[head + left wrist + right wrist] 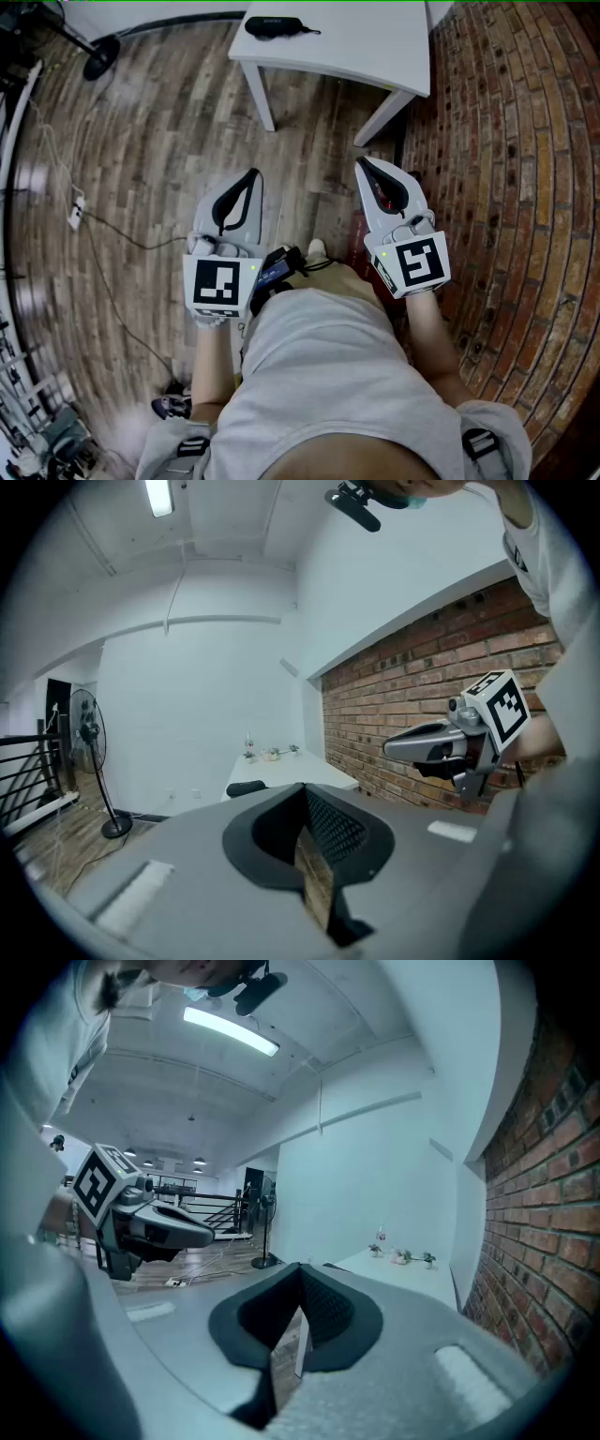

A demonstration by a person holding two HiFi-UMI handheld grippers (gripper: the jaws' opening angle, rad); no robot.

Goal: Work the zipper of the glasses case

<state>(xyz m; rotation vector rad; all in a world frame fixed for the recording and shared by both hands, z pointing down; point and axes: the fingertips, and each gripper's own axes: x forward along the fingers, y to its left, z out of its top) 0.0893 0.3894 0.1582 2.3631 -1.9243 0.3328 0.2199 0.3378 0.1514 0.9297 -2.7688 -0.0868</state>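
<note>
The black glasses case [274, 27] lies closed on the far part of the white table [366, 52], well ahead of both grippers. In the left gripper view the case [246, 787] shows as a dark shape on the table's near end. My left gripper [251, 178] is held in the air over the floor, short of the table, its jaws shut with nothing between them [305, 794]. My right gripper [364, 167] hangs level with it near the table's front right leg, also shut and empty [300, 1283]. Each gripper sees the other beside it.
A brick wall [525, 141] runs along the right, close to the right gripper. A standing fan's base [101, 56] and a power strip [75, 211] with its cable lie on the wooden floor to the left. Small items [272, 753] stand at the table's far end.
</note>
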